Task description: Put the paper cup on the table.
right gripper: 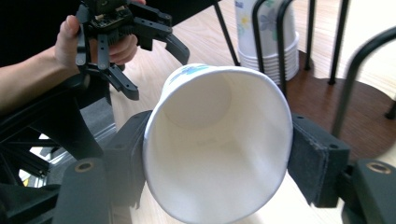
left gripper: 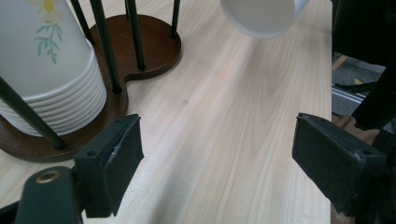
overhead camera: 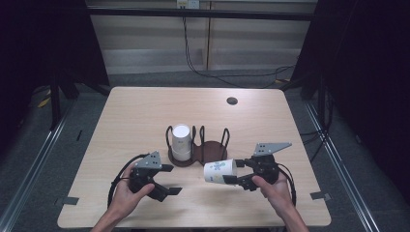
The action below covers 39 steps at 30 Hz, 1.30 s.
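Note:
A white paper cup (overhead camera: 220,171) with a blue print lies on its side between the jaws of my right gripper (overhead camera: 233,170), which is shut on it near the rim. In the right gripper view the cup's open mouth (right gripper: 219,140) faces the camera, squeezed slightly oval by the pads (right gripper: 315,161). A stack of nested paper cups (overhead camera: 181,141) stands upside down in the left bay of a dark wooden cup holder (overhead camera: 208,151) with black wire posts. My left gripper (overhead camera: 170,180) hovers low, front left of the holder, open with nothing in it. Its view shows the stack (left gripper: 46,70) and the held cup (left gripper: 261,16).
The light wooden table (overhead camera: 145,111) has a round cable hole (overhead camera: 232,101) at the back right. The holder's right bay (right gripper: 345,112) has no cups in it. Black curtains and cables lie beyond the table's far edge.

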Motion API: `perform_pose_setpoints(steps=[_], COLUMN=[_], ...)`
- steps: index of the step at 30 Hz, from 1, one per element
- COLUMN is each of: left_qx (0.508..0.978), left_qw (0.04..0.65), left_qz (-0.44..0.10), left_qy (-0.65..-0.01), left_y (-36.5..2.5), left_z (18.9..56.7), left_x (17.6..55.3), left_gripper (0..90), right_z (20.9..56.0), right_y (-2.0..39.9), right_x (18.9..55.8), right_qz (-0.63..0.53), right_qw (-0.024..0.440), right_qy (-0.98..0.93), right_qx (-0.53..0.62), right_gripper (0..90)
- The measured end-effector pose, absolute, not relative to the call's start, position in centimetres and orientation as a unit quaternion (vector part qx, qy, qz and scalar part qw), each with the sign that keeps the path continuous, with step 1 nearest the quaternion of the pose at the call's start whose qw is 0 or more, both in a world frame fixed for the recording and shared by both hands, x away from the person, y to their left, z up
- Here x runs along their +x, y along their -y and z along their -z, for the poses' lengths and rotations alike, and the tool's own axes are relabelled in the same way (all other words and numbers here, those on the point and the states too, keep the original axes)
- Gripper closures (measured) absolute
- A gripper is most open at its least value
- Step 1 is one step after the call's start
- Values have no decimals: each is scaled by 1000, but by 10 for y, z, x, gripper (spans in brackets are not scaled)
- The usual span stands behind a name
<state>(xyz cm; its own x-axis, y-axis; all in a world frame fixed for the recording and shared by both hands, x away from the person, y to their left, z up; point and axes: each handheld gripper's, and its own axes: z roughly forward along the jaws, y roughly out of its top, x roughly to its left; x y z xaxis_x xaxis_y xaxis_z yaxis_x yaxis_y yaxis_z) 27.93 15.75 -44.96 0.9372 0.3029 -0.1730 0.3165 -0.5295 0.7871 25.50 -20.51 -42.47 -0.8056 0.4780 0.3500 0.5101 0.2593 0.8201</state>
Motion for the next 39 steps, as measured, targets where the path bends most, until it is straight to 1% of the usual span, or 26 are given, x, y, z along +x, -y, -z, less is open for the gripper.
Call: perform_pose_setpoints(steps=[7, 12, 24, 33, 39], left_qx=[872, 868, 868, 867, 866], left_qw=[456, 462, 463, 464, 466], left_qz=[14, 5, 13, 15, 19], left_qy=[-178, -183, -179, -182, -180], left_y=[-159, -162, -161, -160, -159], left_z=[452, 450, 457, 457, 458], left_x=[280, 281, 279, 279, 278], left_gripper=[162, 162, 162, 162, 162], right_z=[420, 414, 410, 397, 390], right_y=[218, 226, 240, 254, 256], right_x=[257, 260, 273, 285, 294], right_qz=[511, 498, 455, 430, 411], right_qw=[1, -12, -28, -49, -59], right_qy=[796, 801, 816, 824, 829], right_qx=[-325, -333, -354, -367, -375], right_gripper=[294, 293, 289, 289, 289])
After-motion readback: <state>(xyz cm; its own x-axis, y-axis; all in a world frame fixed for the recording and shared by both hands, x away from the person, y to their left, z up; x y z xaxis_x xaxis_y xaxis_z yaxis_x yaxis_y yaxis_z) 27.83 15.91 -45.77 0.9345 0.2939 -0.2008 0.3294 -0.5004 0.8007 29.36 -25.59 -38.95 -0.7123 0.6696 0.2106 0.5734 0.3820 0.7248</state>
